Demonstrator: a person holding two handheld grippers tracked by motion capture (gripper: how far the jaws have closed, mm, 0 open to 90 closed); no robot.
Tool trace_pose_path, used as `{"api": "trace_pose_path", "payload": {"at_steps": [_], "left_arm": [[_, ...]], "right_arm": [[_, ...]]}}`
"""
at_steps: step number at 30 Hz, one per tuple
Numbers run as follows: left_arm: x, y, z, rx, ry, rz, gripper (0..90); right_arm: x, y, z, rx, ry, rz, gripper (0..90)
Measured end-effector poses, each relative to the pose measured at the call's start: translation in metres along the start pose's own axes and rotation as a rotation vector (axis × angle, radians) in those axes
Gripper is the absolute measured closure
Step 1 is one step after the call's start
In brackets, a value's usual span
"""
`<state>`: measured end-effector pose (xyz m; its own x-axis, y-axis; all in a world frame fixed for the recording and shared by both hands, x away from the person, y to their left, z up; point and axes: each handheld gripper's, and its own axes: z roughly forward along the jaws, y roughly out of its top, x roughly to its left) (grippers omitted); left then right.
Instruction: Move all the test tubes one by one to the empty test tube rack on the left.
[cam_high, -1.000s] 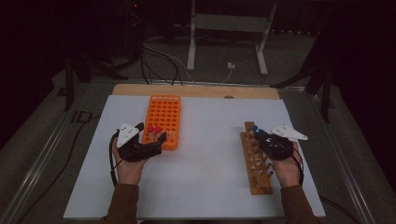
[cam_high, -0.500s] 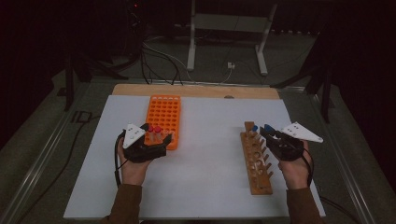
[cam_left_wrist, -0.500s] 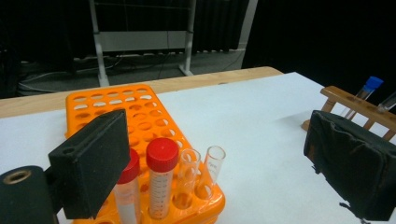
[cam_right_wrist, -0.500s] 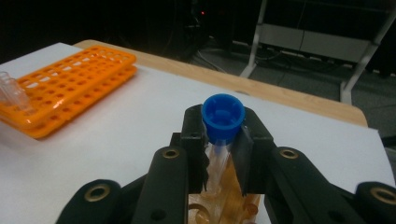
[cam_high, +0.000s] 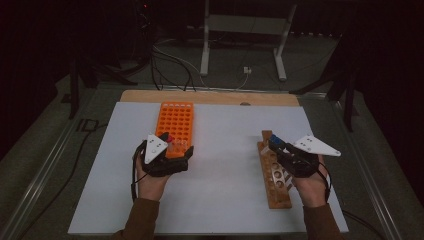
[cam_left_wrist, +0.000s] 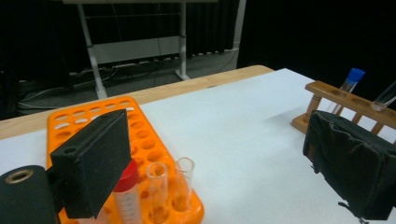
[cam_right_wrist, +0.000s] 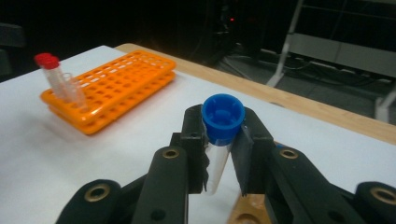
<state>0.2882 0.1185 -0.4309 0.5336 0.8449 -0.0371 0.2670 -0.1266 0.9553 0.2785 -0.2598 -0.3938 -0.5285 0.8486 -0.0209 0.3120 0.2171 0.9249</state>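
My right gripper (cam_high: 278, 146) (cam_right_wrist: 222, 140) is shut on a blue-capped tube (cam_right_wrist: 222, 115) (cam_high: 274, 139), held tilted at the far end of a wooden rack (cam_high: 278, 194) (cam_right_wrist: 246, 212). In the left gripper view that blue-capped tube (cam_left_wrist: 351, 80) rises above the wooden rack (cam_left_wrist: 327, 89). My left gripper (cam_high: 172, 150) (cam_left_wrist: 212, 154) stands wide open at the near end of an orange rack (cam_high: 177, 117) (cam_left_wrist: 140, 135). A red-capped tube (cam_left_wrist: 126, 186) and two uncapped tubes (cam_left_wrist: 158, 186) stand in that end, right beside its left jaw. Red-capped tubes (cam_right_wrist: 49, 65) show in the orange rack (cam_right_wrist: 116, 79).
Both racks rest on a white mat (cam_high: 225, 200) over a wooden table whose far edge (cam_high: 210, 97) is bare. Behind the table stand a metal frame (cam_high: 240, 50) and loose cables (cam_high: 170, 60) on the floor. Open mat lies between the two racks.
My left gripper has shifted slightly right, closer to the orange rack's near end. My right hand has turned a little, its grey plate swinging right, with the blue-capped tube still held.
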Motion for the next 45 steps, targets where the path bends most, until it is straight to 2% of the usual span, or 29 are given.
{"api": "trace_pose_path", "payload": {"at_steps": [3, 7, 17, 25, 31, 36, 41, 45], "left_arm": [[-0.005, -0.001, 0.003, 0.006, -0.015, 0.006, 8.4], [-0.017, -0.004, 0.009, 0.02, -0.029, 0.038, 8.5], [-0.042, -0.008, 0.02, 0.048, -0.112, 0.063, 8.7], [-0.063, -0.012, 0.027, 0.065, -0.174, 0.106, 16.4], [-0.082, -0.017, 0.033, 0.085, -0.22, 0.138, 18.2], [-0.091, -0.025, 0.037, 0.104, -0.269, 0.159, 26.2], [-0.097, -0.027, 0.038, 0.098, -0.324, 0.174, 41.8], [-0.098, -0.028, 0.038, 0.105, -0.348, 0.172, 55.0]], "right_arm": [[0.004, -0.001, 0.002, 0.005, 0.025, 0.007, 76.2], [0.01, -0.003, 0.007, 0.014, 0.051, 0.005, 76.2], [0.029, -0.005, 0.015, 0.036, 0.117, -0.014, 76.0], [0.051, -0.009, 0.024, 0.062, 0.172, -0.039, 76.0], [0.06, -0.012, 0.028, 0.076, 0.211, -0.029, 76.0], [0.068, -0.013, 0.032, 0.087, 0.243, -0.036, 76.0], [0.074, -0.015, 0.035, 0.102, 0.273, -0.039, 76.0], [0.078, -0.015, 0.036, 0.107, 0.287, -0.04, 76.0]]}}
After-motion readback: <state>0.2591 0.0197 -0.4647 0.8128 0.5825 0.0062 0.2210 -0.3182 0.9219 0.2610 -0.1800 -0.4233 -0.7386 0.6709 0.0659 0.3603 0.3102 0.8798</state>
